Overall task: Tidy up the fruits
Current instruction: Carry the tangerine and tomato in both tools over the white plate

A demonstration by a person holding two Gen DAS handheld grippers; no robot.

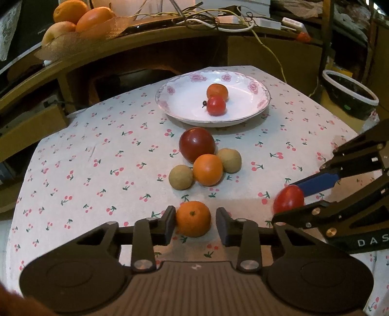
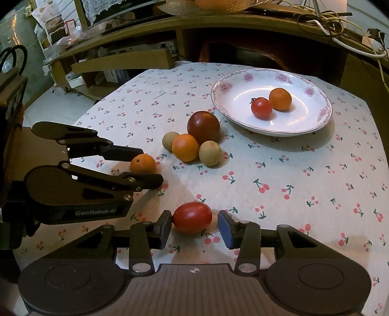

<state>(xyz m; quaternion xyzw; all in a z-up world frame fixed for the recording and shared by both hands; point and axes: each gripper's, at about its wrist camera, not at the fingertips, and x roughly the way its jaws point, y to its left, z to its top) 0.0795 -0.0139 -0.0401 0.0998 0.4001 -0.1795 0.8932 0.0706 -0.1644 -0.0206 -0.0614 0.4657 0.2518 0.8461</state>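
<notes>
A flowered white plate [image 1: 184, 107] [image 2: 233, 97] holds a small orange [image 1: 217, 91] [image 2: 280, 99] and a cherry tomato [image 1: 216, 105] [image 2: 261, 108]. On the cherry-print cloth lie a dark red tomato [image 1: 197, 144] [image 2: 203, 127], an orange [image 1: 208, 169] [image 2: 185, 147] and two tan round fruits [image 1: 181, 177] [image 1: 229, 160]. My left gripper [image 1: 195, 224] [image 2: 145, 165] is open around a small mandarin [image 1: 193, 218] [image 2: 143, 164]; its left finger touches it. My right gripper [image 2: 194, 227] [image 1: 289, 201] is open around an oval red tomato [image 2: 192, 217] [image 1: 288, 199], which touches its left finger.
A wooden shelf runs behind the table, with a basket of oranges and an apple [image 1: 80, 19] and tangled cables [image 1: 218, 21]. A dark bowl [image 1: 350, 94] stands at the far right. A wooden drawer [image 2: 121, 63] juts out at the left.
</notes>
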